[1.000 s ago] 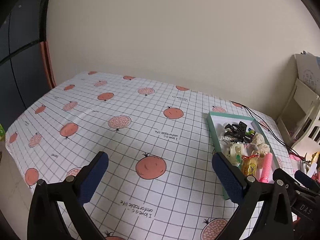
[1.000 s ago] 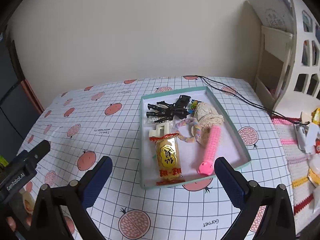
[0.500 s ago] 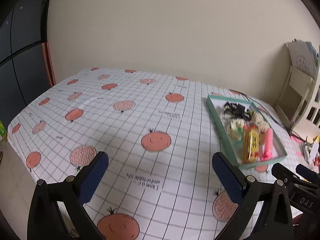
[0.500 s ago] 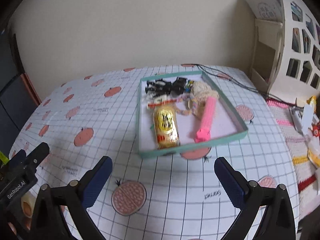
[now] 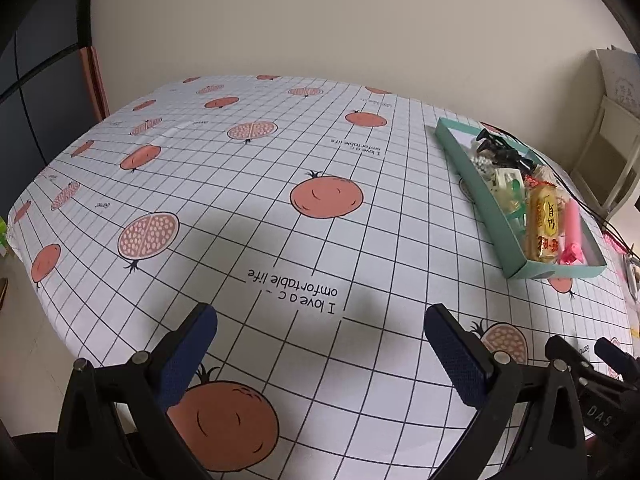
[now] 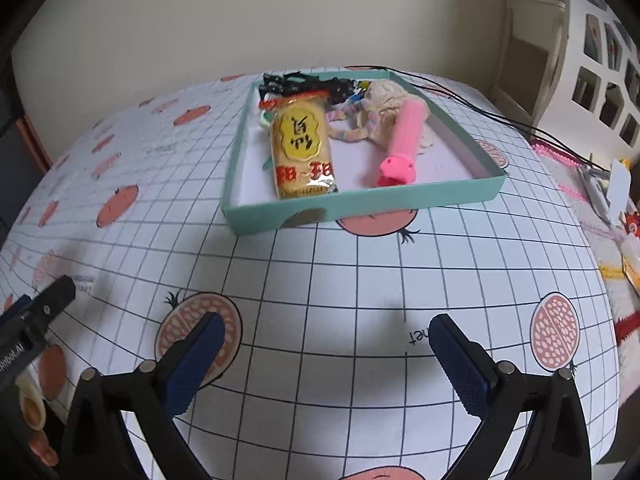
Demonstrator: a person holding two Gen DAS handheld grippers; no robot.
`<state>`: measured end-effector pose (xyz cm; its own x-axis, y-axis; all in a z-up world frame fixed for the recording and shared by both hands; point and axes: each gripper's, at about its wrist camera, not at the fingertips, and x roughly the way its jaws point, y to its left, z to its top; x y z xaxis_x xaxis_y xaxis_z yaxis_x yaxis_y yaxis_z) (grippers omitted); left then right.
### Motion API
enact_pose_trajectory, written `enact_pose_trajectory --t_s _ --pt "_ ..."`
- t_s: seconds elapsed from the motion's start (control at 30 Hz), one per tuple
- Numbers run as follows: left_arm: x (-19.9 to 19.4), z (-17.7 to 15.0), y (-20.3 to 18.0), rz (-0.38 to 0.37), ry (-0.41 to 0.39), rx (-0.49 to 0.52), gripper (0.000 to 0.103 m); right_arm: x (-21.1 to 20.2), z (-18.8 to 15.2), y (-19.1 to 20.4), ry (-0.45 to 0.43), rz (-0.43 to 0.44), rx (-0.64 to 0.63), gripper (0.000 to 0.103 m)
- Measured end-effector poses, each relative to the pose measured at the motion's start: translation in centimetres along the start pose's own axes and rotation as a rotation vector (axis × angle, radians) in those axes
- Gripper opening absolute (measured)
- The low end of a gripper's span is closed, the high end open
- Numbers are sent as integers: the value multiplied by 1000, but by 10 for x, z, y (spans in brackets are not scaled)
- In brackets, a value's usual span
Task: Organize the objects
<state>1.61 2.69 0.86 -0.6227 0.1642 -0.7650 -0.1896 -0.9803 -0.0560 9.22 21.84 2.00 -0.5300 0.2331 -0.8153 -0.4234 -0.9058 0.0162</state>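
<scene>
Both tongs have pulled back toward the near edge of the surface [image 6: 320, 280] in the last moment, and the teal tray [image 6: 360, 204] now looks farther off than it did. The tray has not moved and nothing in it has changed. My guess is that the things are all packed away and the job is about done, or else the person is stepping back to look for more.

The right tongs [image 6: 324, 364] are spread wide and hold nothing. They hang over the near edge, and the tray sits straight ahead of them, well apart, toward the far right corner. Inside it lie a yellow snack pack [image 6: 302, 148], a pink toy [image 6: 400, 144], a cream string ball [image 6: 388, 94] and some black clips [image 6: 296, 82] at the back.

The left tongs [image 5: 320, 352] are spread wide and empty too. They hang over a bare part of the checked cloth with its orange fruit prints. From there the tray is off to the right, far from the 2 blue pads [image 5: 192, 352].

A thin black cord [image 6: 480, 108] runs past the tray's far corner.
</scene>
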Motion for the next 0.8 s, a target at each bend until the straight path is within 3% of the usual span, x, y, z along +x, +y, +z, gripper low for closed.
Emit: enact_pose_trajectory --t_s 0.57,0.8 --pt "30 -17 -1 17 98 1 103 14 -11 2 23 -32 -17 103" --pt "29 -22 -5 49 67 24 103 14 -11 1 19 -53 10 103"
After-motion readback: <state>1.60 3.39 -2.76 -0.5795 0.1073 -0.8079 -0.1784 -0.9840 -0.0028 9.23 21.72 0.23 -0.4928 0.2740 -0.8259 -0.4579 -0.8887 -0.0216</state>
